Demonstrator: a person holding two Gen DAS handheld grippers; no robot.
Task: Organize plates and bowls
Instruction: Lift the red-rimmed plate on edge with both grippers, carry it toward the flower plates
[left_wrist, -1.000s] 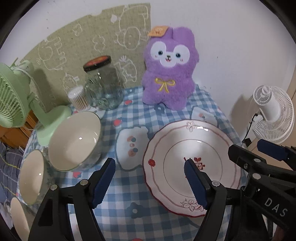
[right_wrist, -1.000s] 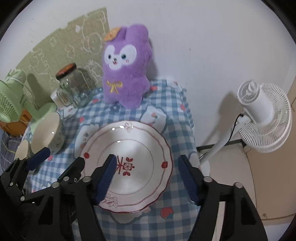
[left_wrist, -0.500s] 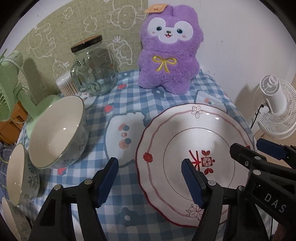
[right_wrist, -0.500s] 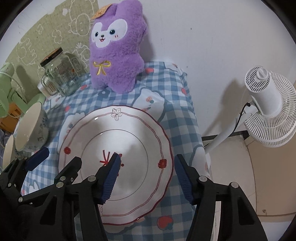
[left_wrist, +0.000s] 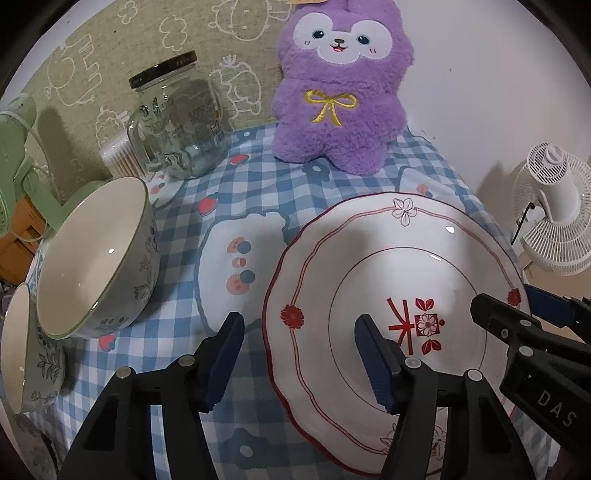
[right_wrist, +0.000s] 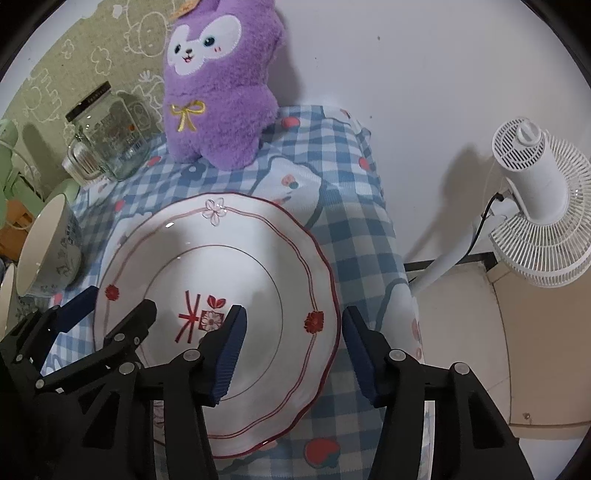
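Two tongs, left (left_wrist: 299, 356) and right (right_wrist: 291, 352), spread and just closing, straddle one plate's (left_wrist: 369, 266) rims beside two bowls (left_wrist: 96, 254).

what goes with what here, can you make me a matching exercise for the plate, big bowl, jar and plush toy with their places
Things:
1. plate
2. big bowl
3. jar
4. plush toy

Places:
A. far edge of the table, against the white wall
B. left side, next to a smaller bowl
C. near side, with a gripper over each edge
D. far left, in front of the green patterned mat

Pairs: 1-C, 2-B, 3-D, 4-A
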